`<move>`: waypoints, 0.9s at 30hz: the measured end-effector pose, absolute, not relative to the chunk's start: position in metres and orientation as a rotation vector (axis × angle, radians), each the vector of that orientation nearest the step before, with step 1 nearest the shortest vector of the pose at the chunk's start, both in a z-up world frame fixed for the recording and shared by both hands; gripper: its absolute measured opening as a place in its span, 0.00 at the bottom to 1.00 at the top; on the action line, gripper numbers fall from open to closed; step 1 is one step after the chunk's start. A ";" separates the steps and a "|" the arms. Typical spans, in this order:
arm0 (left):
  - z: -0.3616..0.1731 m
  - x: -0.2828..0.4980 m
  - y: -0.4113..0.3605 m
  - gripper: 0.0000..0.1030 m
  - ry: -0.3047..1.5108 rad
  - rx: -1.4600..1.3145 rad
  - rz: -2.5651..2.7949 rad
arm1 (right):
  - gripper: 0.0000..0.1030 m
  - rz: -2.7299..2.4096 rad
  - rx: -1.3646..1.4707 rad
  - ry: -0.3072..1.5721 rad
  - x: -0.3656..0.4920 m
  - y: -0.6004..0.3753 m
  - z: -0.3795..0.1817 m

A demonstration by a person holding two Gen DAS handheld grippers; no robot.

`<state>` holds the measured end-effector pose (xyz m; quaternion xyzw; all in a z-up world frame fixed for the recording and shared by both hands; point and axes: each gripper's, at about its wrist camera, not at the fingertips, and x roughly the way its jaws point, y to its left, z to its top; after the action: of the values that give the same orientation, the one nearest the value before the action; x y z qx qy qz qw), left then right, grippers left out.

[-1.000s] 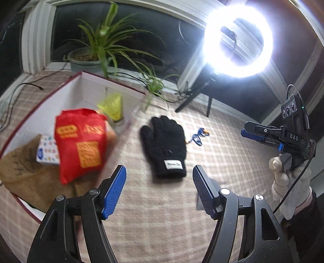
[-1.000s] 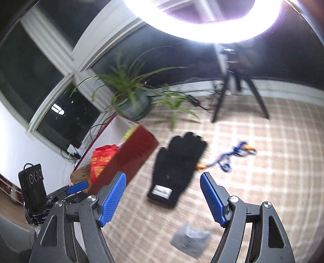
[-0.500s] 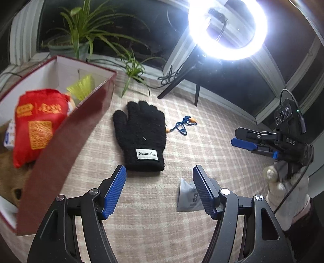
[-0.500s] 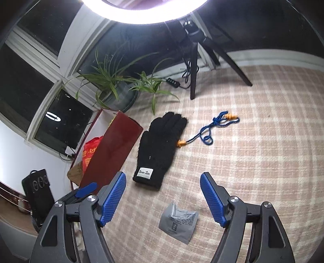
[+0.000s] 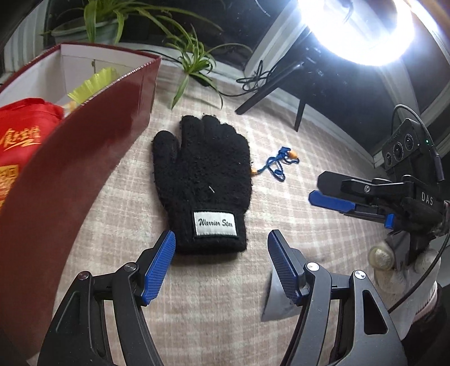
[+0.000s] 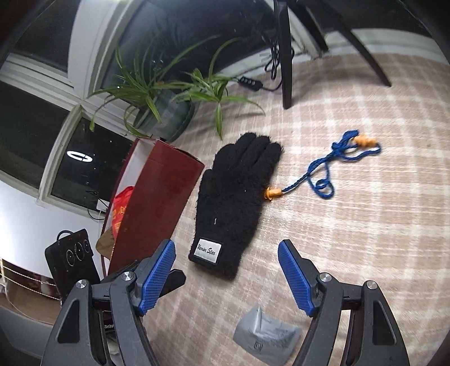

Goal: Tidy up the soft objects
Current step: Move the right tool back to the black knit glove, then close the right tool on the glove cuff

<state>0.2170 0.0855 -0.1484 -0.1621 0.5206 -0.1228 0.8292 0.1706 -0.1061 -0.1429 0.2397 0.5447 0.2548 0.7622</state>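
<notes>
my left claw [image 5: 220, 263] hangs spread wide and empty just short of the cuff of the black glove [image 5: 204, 183], which lies flat on the checked surface [image 5: 197, 309] beside the red box [image 5: 70, 169]. my right claw [image 6: 226, 274] is spread and empty too, with a grey packet [image 6: 267, 336] below it.

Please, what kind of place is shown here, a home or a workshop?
Probably a room at home, arranged for filming. A checked cloth covers the surface beside dark windows, with a potted plant on the sill. A ring light on a tripod suggests recording.
</notes>
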 end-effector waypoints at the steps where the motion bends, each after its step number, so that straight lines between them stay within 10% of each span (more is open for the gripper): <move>1: -0.150 0.220 0.085 0.66 1.108 -0.343 -0.261 | 0.70 0.560 0.529 1.195 0.174 -0.104 -0.147; 27: -0.187 0.250 0.089 0.66 1.182 -0.367 -0.228 | 0.62 0.602 0.516 1.313 0.214 -0.063 -0.190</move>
<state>0.2503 0.0893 -0.1868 -0.1716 0.5526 -0.1066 0.8086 0.2136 -0.0632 -0.1900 0.2333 0.5941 0.2725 0.7200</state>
